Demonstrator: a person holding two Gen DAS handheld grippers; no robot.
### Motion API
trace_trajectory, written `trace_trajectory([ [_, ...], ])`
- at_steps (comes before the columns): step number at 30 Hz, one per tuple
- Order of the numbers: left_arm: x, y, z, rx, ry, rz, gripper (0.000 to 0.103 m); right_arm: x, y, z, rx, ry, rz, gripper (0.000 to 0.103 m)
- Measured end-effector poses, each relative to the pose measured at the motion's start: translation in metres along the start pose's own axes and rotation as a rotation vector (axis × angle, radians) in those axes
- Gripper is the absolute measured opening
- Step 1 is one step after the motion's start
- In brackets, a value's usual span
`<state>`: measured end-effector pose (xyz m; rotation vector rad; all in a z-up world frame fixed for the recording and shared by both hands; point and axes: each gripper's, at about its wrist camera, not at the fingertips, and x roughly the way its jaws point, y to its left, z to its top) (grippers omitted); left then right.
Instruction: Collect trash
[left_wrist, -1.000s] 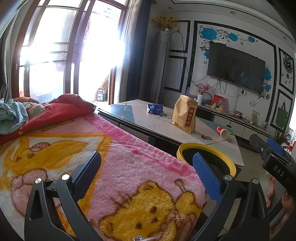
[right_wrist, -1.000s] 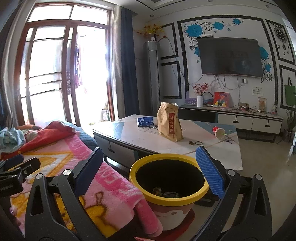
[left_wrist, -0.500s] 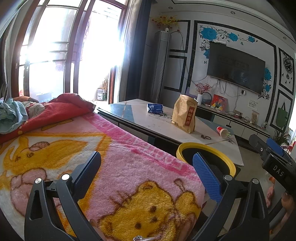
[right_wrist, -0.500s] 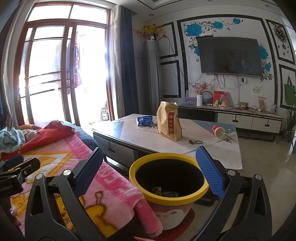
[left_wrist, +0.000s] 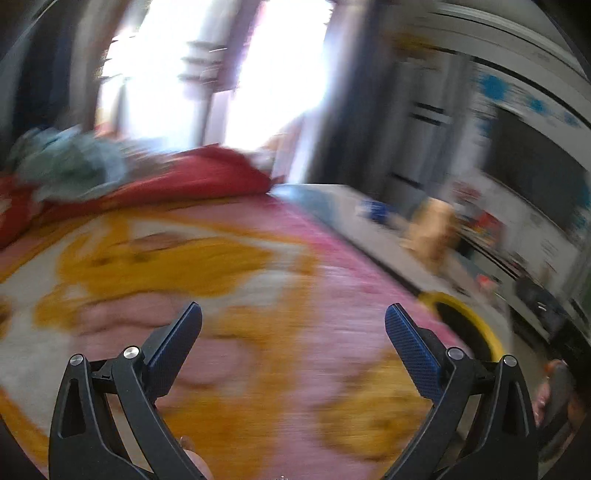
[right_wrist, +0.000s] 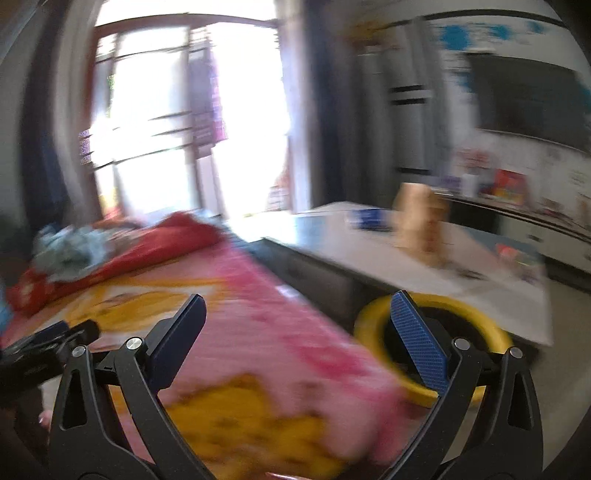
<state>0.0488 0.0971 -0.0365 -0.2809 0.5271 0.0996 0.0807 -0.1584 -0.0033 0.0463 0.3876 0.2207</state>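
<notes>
Both views are blurred by motion. My left gripper (left_wrist: 293, 321) is open and empty above the pink and yellow blanket (left_wrist: 221, 295). My right gripper (right_wrist: 297, 314) is open and empty over the blanket's edge (right_wrist: 266, 332). The yellow-rimmed trash bin (right_wrist: 476, 325) stands on the floor at the right, partly behind my right finger; it also shows in the left wrist view (left_wrist: 476, 325). On the low table (right_wrist: 369, 243) stand a brown paper bag (right_wrist: 421, 221), a blue packet (right_wrist: 365, 216) and a small red cup (right_wrist: 511, 253).
A red quilt (right_wrist: 147, 243) and blue-green clothes (right_wrist: 70, 247) lie at the far end of the bed. A TV (right_wrist: 528, 96) hangs on the right wall above a long cabinet (right_wrist: 554, 236). Bright glass doors (right_wrist: 184, 129) are behind the bed. The other gripper (right_wrist: 40, 347) shows at lower left.
Both grippers have swung to the left, so the bin and table now sit further right in both views. Both stay open and empty.
</notes>
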Motion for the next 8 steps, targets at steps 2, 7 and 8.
trace_trajectory([
  [2,-0.003,0.05,0.01,-0.055,-0.004,0.161,0.097,0.029,0.056,0.007,-0.039,0.083,0.178,0.092],
  [7,-0.01,0.213,0.028,-0.238,0.094,0.613,0.097,0.092,0.217,-0.007,-0.213,0.345,0.46,0.092],
  [8,-0.011,0.24,0.028,-0.283,0.111,0.655,0.097,0.102,0.249,-0.017,-0.26,0.4,0.503,0.092],
])
